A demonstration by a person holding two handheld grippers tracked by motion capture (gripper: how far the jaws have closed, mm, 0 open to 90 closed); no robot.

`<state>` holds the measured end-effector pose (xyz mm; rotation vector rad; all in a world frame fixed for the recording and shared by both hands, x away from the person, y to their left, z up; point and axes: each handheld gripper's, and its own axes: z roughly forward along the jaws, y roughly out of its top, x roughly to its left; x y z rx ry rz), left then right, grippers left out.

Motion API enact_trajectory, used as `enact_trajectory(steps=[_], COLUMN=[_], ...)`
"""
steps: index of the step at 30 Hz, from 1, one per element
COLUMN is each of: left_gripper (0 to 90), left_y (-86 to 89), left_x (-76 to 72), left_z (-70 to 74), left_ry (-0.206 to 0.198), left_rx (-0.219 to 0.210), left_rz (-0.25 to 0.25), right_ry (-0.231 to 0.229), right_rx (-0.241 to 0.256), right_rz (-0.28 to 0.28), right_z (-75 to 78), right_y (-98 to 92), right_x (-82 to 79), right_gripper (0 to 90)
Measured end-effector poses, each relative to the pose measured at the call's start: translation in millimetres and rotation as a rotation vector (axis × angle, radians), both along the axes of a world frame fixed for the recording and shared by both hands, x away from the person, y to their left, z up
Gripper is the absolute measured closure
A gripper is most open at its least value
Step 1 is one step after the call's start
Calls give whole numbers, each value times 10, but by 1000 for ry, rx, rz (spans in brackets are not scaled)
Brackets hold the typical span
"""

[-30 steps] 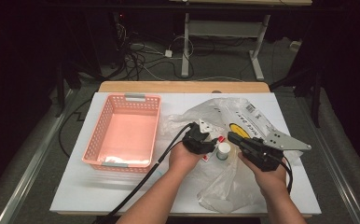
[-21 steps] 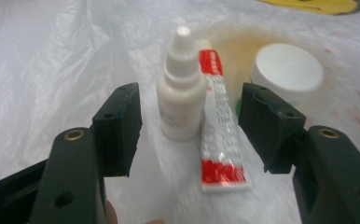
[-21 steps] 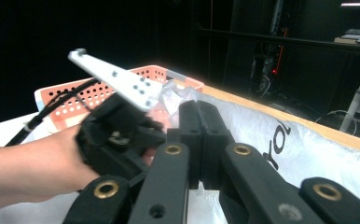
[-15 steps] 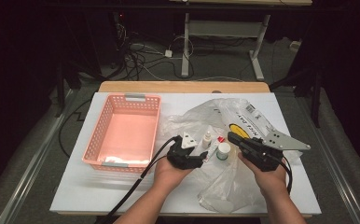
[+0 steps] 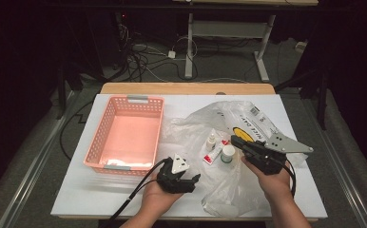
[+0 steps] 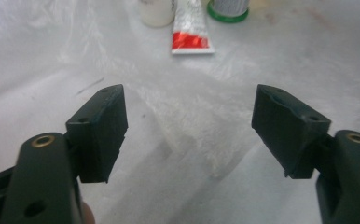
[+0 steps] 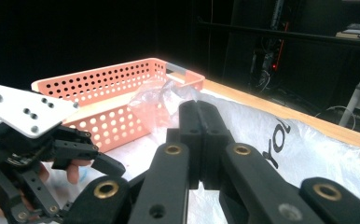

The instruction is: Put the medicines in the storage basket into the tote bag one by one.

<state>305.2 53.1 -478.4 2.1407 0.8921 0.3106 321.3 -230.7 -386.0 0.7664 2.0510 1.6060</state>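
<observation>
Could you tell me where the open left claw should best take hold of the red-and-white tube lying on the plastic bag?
Probably across the tube's flat crimped end, which points toward the left claw. Coming straight ahead and low over the plastic bag looks best, since the small bottle and green-based jar flank its far end.

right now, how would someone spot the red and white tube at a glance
Find the clear plastic bag right of the pink basket. Three small items lie on it ahead of the grippers; the tube is the flat middle one, between a dropper bottle and a green-based jar.
</observation>
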Motion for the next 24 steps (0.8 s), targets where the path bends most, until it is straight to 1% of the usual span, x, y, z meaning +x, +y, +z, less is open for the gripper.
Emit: enact_trajectory(steps=[3, 6, 8, 11, 12, 13, 15, 16, 17, 18, 21, 23, 24], left_gripper=[224, 215, 215, 215, 221, 233, 276, 318, 366, 434, 518, 593, 647], left_y=[-18, -56, -86, -111, -127, -141, -161, -162, -163, -157, -132, -84, -70], left_x=[84, 195, 281, 405, 440, 448, 446, 438, 432, 433, 455, 483, 495], left_z=[-58, -90, -99, -105, -117, -116, -117, -117, -119, -119, -128, -139, -145], left_ry=[24, 43, 70, 109, 133, 129, 123, 117, 116, 124, 158, 187, 202], left_rx=[2, 0, 0, -33, -31, -27, -23, -20, -36, -45, -93, -133, -149], left_rz=[29, 63, 85, 118, 121, 130, 137, 144, 135, 110, 111, 118, 111], right_ry=[1, 0, 3, 1, 1, 2, 0, 0, 1, -2, -4, 2, 2], right_rx=[-5, -6, -7, -10, -11, -10, -10, -7, -7, -7, -7, -8, -9], right_rz=[0, 1, -2, -4, -5, -6, -10, -12, -16, -17, -22, -26, -26], right_z=[-1, 3, -1, -6, -7, -7, -6, -4, 1, 3, 5, 0, -3], right_y=[0, -6, -11, -26, -34, -42, -67, -73, -82, -90, -105, -107, -106], right_x=[-8, -24, -32, -43, -48, -53, -59, -63, -74, -78, -87, -93, -93], right_gripper=[900, 900, 900, 900, 900, 900, 900, 900, 900, 900, 900, 900, 900])
